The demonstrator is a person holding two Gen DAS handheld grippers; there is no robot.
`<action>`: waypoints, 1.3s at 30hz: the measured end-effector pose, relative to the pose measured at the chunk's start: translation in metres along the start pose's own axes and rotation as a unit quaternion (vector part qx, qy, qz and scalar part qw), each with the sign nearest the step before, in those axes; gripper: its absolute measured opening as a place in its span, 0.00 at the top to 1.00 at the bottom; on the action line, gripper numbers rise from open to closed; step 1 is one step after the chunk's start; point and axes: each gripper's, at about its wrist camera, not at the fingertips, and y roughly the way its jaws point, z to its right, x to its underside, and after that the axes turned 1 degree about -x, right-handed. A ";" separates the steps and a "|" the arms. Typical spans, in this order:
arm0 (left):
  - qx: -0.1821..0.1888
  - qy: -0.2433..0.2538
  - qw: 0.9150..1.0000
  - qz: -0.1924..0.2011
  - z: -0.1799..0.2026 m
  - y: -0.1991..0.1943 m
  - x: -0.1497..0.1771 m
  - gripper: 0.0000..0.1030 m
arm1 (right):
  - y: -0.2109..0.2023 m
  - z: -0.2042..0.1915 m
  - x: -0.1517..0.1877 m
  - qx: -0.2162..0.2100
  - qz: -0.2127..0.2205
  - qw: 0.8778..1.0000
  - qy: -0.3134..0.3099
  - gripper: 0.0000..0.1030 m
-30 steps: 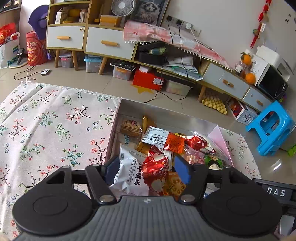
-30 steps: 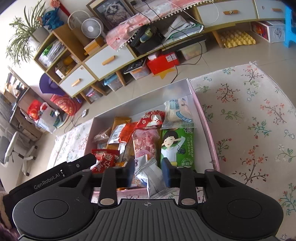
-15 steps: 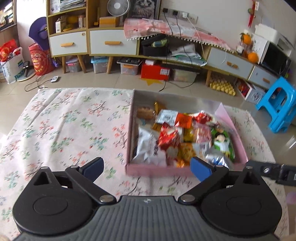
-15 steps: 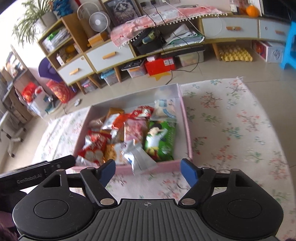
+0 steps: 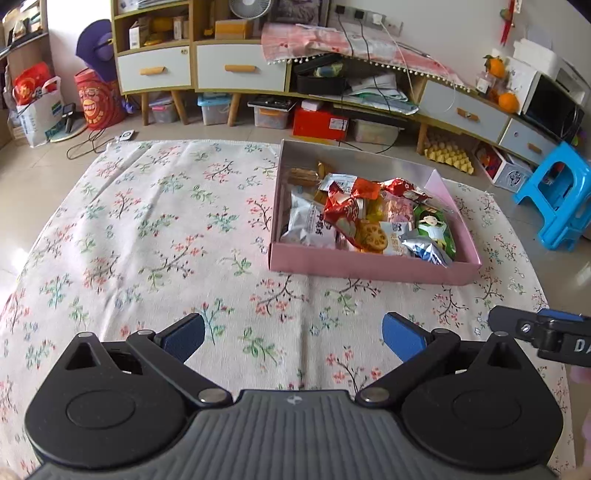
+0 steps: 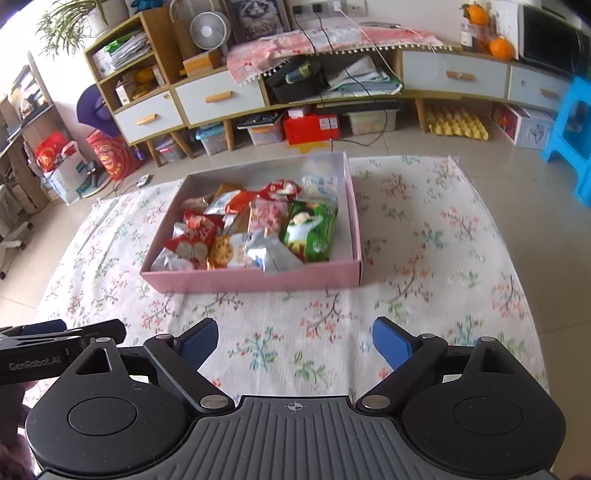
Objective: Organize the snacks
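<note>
A pink box (image 5: 369, 265) (image 6: 258, 280) sits on a floral cloth and holds several snack packs: a white pack (image 5: 308, 221), a red pack (image 5: 343, 208) (image 6: 192, 243), a green pack (image 5: 432, 227) (image 6: 312, 229) and a silver pack (image 5: 424, 249) (image 6: 273, 253). My left gripper (image 5: 293, 338) is open and empty, well in front of the box. My right gripper (image 6: 295, 341) is open and empty, also in front of the box. Each gripper's body shows at the edge of the other's view.
The floral cloth (image 5: 155, 229) (image 6: 436, 236) covers the table around the box. Behind are low cabinets with drawers (image 5: 240, 70), a fan (image 6: 210, 31), storage bins on the floor and a blue stool (image 5: 557, 195).
Both grippers have opened wide and pulled back from over the box. The silver pack that was between the right fingers now lies in the box.
</note>
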 end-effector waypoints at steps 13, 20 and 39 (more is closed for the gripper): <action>-0.031 0.048 0.998 0.014 0.016 -0.005 0.017 0.00 | 0.002 -0.011 0.013 0.031 0.000 0.999 -0.024 0.10; -0.029 0.048 0.998 -0.003 0.017 0.000 0.021 0.00 | 0.011 -0.009 0.015 0.038 -0.014 0.999 -0.021 0.10; -0.029 0.055 0.998 -0.002 0.022 -0.003 0.023 0.00 | 0.009 -0.011 0.017 0.036 -0.015 0.999 -0.023 0.10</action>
